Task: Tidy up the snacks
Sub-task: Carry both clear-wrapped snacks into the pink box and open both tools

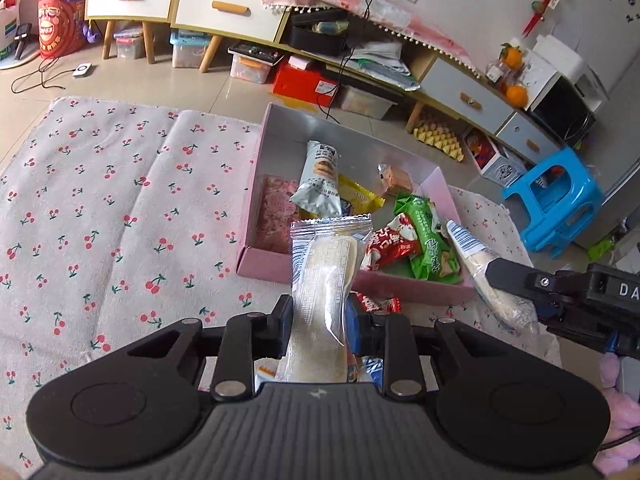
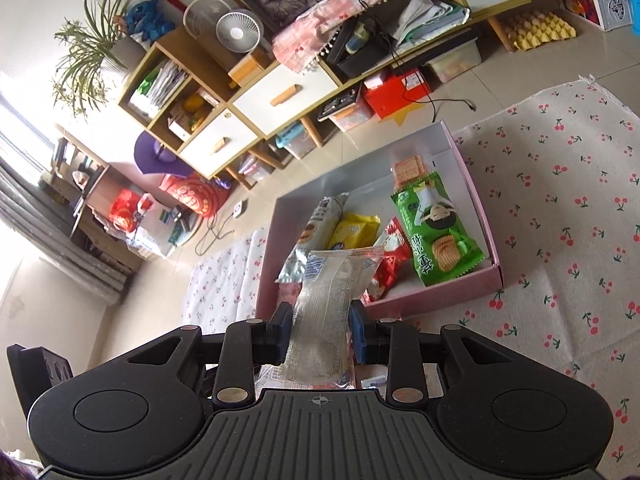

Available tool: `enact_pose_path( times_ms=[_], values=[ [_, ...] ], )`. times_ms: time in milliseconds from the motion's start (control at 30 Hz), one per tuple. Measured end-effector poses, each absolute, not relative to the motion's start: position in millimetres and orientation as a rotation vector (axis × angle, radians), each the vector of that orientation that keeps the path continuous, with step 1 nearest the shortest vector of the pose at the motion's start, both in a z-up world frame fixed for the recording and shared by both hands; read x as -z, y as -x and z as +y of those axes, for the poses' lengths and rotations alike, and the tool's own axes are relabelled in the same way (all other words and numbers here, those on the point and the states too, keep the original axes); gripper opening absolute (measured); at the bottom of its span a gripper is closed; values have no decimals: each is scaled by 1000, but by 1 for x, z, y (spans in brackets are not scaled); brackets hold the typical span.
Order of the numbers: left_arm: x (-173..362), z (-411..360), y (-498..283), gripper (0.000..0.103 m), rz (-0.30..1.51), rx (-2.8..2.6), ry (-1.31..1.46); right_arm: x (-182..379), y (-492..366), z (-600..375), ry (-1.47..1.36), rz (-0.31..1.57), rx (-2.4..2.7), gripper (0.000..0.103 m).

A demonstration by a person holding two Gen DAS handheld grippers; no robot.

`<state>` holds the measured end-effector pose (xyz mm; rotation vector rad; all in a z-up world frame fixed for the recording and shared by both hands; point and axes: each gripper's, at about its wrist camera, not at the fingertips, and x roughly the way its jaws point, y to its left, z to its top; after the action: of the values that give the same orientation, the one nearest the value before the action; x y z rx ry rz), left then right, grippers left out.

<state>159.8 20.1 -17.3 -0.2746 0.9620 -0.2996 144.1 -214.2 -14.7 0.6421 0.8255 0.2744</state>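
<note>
The left gripper (image 1: 320, 322) pinches a clear snack packet (image 1: 324, 276) just before the pink box (image 1: 264, 264). The right gripper (image 2: 320, 330) pinches another packet (image 2: 328, 304) near that box.

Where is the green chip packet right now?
The green chip packet lies inside the pink box, along its right wall in the right wrist view, with the red snack packet beside it on the left and a cracker pack just beyond it.

A pink box (image 1: 256, 264) sits open on the cherry blanket (image 1: 120, 200). Snack packs lie inside: green chips (image 2: 436, 228), a red pack (image 1: 390, 246), a yellow pack (image 2: 354, 230).
</note>
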Motion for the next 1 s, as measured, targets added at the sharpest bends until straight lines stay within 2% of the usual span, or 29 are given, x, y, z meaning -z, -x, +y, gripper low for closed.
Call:
enact_pose_path(
  times_ms=[267,567,1000],
  values=[
    [4,0,-200,25,926,283,215,24,-187,-217,-601,785,-230,29],
    [21,-11,-256,25,960,193,115,48,-236,-228,-634,756,-237,29],
    [33,-17,-276,25,982,155,51,70,-265,-225,-589,752,-244,30]
  ],
)
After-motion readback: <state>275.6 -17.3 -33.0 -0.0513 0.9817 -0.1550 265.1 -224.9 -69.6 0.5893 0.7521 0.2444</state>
